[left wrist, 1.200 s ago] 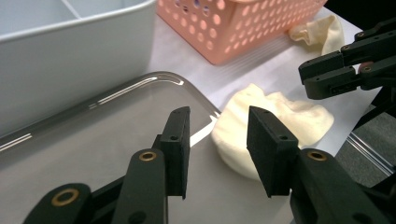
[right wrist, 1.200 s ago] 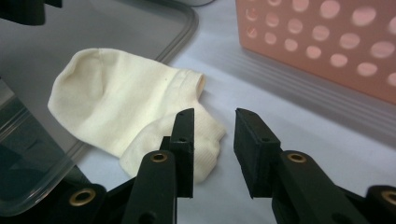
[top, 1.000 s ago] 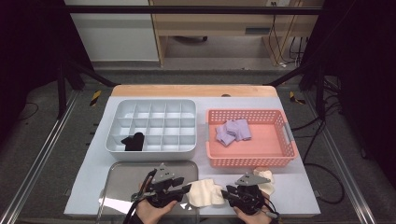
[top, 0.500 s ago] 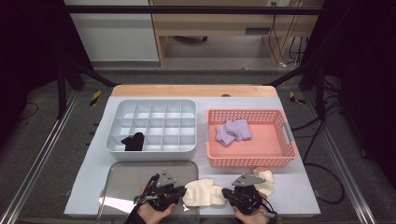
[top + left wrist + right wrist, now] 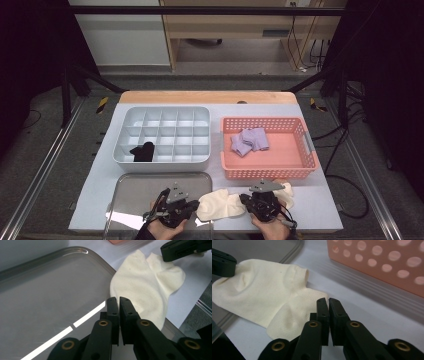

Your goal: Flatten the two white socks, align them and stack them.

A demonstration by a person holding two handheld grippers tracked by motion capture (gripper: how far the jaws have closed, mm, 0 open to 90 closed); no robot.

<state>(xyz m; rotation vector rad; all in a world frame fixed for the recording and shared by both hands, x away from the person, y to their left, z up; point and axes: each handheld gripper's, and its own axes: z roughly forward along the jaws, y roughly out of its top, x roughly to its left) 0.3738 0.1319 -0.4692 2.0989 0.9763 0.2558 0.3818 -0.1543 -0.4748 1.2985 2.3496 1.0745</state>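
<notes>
Left gripper (image 5: 192, 206) sits at the near edge of the surface (image 5: 325, 210), over the right end of the steel tray (image 5: 135, 187). In the left gripper view its fingers (image 5: 112, 308) are clenched, pads almost touching, nothing visibly between them; their tips lie at the near edge of the cream sock (image 5: 145, 285). Whether a fold of fabric is pinched under the tips, cannot tell.

The cream sock (image 5: 220, 205) lies flat between the two grippers, its left part draped over the tray's right rim, its right part on the white surface. In the right gripper view the sock (image 5: 262, 295) shows a ribbed cuff opening toward the basket.

Right gripper (image 5: 246, 200) is just right of the sock, in front of the pink basket (image 5: 300, 167). Its fingers (image 5: 323, 312) are clenched as well, pads close together, tips at the sock's right lobe; no cloth seen in the gap.

Behind: white divided organiser (image 5: 165, 117) with a black sock (image 5: 142, 151) in a near-left compartment. The pink basket holds lilac socks (image 5: 249, 140). A second cream sock (image 5: 287, 190) lies partly hidden behind the right gripper, near the basket front.
</notes>
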